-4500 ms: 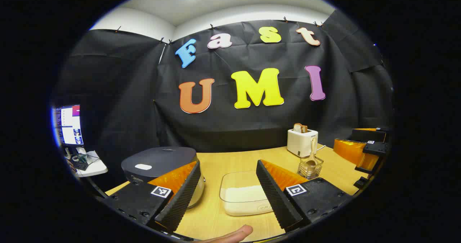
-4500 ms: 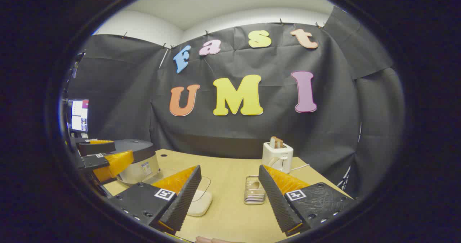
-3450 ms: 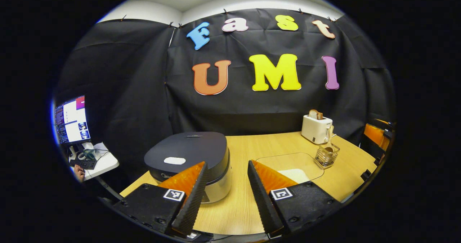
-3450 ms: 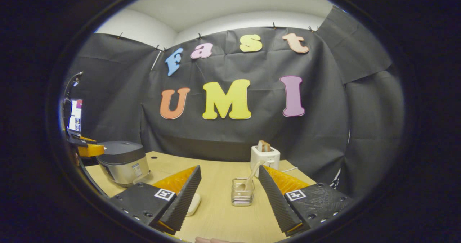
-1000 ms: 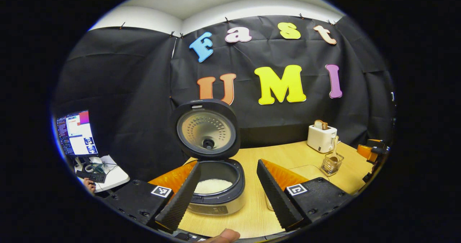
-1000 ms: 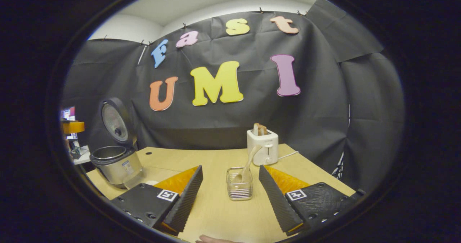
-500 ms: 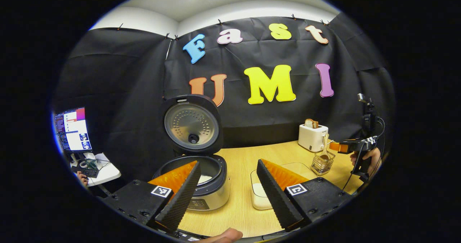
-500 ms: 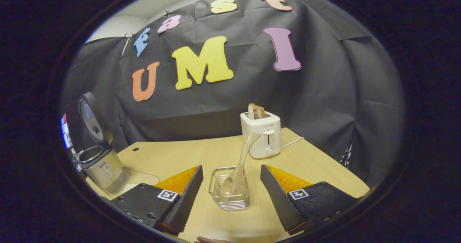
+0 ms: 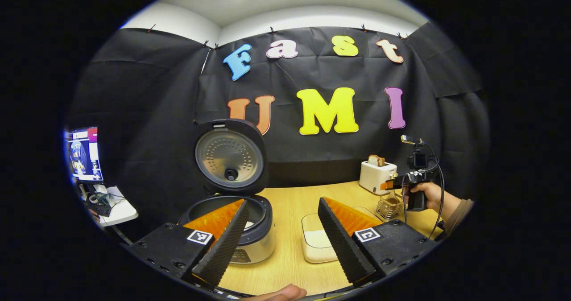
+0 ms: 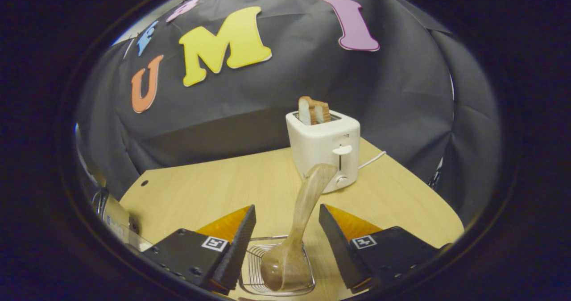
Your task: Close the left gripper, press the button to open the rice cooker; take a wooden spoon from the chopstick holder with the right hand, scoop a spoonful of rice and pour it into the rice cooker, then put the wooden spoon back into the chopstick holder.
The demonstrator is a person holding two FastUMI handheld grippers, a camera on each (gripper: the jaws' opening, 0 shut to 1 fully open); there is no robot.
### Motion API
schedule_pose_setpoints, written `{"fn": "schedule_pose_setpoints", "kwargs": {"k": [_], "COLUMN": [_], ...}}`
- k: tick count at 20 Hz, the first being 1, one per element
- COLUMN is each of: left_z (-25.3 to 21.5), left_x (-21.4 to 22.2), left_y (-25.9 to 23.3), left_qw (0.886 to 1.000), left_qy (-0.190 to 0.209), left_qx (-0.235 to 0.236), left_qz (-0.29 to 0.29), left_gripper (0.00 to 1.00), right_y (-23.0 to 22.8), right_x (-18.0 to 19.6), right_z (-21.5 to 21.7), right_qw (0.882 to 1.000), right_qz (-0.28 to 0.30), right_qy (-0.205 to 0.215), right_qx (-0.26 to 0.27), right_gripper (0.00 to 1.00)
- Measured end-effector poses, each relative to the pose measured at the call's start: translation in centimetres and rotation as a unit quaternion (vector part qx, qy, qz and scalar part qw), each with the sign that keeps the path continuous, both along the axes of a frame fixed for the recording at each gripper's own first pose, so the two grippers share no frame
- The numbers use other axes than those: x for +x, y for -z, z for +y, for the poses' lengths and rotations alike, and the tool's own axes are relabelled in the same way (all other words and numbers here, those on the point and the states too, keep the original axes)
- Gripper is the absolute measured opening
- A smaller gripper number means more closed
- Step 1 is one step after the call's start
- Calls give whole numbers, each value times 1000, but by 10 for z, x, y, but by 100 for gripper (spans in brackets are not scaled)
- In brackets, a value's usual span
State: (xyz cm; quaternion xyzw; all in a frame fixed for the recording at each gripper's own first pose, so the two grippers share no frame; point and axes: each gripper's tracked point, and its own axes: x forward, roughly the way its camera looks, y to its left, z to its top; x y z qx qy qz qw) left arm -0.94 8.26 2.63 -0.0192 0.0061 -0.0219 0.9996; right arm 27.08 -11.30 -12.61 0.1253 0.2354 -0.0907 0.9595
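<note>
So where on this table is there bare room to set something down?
Bare wood runs along the back of the table, between the open rice cooker and the toaster. It is crowded near the right gripper, around the chopstick holder with its wooden spoon, and beside the rice tray.

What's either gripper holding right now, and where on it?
Nothing. The right gripper is open, its fingers either side of the wooden spoon handle above the chopstick holder, not touching it. The left gripper is open, empty.
</note>
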Motion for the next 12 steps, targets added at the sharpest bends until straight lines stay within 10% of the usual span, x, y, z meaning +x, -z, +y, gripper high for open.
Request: {"fn": "schedule_pose_setpoints", "kwargs": {"k": [7,11,12], "left_z": [40,27,22], "left_x": [0,1,2], "left_y": [3,3,3], "left_qw": [999,1000,1000], "left_qy": [-13,-3,2], "left_qx": [-45,-30,-24], "left_qz": [-3,-2,-2], "left_gripper": [99,99,99], "right_y": [28,19,17], "right_x": [14,12,10], "right_z": [-5,-5,-5], "right_qw": [998,998,998], "right_qz": [51,39,37], "right_qy": [15,22,24], "right_qx": [21,42,53], "right_gripper": [39,30,12]}}
